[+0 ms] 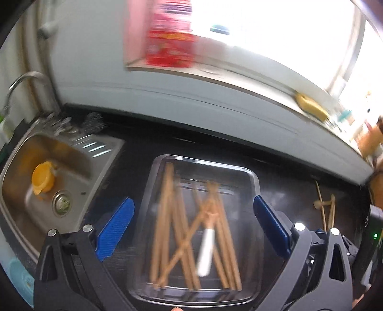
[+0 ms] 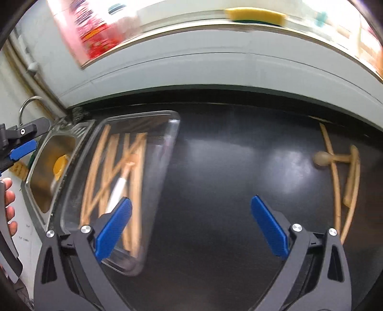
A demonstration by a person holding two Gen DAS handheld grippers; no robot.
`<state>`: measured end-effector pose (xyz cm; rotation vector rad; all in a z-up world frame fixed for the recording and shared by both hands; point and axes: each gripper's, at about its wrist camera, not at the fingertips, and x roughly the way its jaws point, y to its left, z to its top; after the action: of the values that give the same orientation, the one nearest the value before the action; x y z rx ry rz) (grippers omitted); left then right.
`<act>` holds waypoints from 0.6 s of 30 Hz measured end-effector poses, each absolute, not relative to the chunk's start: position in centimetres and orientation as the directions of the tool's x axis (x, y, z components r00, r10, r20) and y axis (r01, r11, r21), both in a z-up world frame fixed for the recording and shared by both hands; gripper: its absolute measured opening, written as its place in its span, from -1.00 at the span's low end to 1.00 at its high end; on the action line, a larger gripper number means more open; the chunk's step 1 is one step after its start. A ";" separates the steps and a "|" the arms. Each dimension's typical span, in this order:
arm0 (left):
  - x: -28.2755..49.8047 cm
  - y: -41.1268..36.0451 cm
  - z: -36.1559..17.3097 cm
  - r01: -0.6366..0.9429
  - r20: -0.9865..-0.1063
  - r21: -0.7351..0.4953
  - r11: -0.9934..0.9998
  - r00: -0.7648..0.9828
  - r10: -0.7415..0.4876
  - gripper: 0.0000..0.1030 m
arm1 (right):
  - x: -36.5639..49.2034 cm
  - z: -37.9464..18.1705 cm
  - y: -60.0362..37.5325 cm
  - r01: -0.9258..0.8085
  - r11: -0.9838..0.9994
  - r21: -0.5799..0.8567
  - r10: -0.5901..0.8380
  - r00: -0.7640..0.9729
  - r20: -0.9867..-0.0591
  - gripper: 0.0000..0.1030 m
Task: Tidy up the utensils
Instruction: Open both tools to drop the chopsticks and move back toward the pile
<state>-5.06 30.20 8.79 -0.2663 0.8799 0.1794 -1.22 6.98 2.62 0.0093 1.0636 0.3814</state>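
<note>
A clear glass tray [image 1: 255,184] [image 2: 172,134] lies on the dark counter and holds several wooden chopsticks [image 1: 167,215] [image 2: 95,172] and a white-handled utensil [image 1: 205,251] [image 2: 117,191]. My left gripper [image 1: 194,227] hovers over the tray, open, its blue pads to either side and nothing gripped. Over bare counter to the tray's right, my right gripper [image 2: 191,227] is open and empty. A wooden spoon [image 2: 322,159] [image 1: 319,204] and a few loose chopsticks [image 2: 335,181] [image 1: 323,210] lie on the counter at the far right.
A steel sink [image 1: 14,191] [image 2: 39,172] with a yellow lid [image 1: 43,177] [image 2: 59,165] sits left of the tray, its faucet [image 1: 26,79] behind. A white wall ledge carries a yellow sponge [image 1: 311,105] [image 2: 256,15] and a red box [image 1: 170,47].
</note>
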 end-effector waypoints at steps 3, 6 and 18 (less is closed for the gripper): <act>-3.1 25.4 8.2 -0.164 -0.792 -0.151 0.975 0.610 -0.020 0.88 | -1.4 2.2 2.5 -0.221 0.951 0.216 0.293 0.430 -0.854 0.87; -1.4 21.0 7.5 -0.076 -0.807 -0.146 0.986 0.586 -0.074 0.88 | -1.7 1.4 -3.1 -0.092 0.968 0.235 0.251 0.435 -0.865 0.87; 5.4 -0.5 -0.1 0.160 -0.920 -0.106 0.981 0.359 -0.158 0.88 | -2.7 -2.1 -17.4 0.211 0.976 0.050 -0.042 0.411 -0.911 0.87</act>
<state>5.37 -0.46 -0.09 0.0014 1.1864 -0.2048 -2.73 -17.44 -2.13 0.1664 1.1378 -0.1602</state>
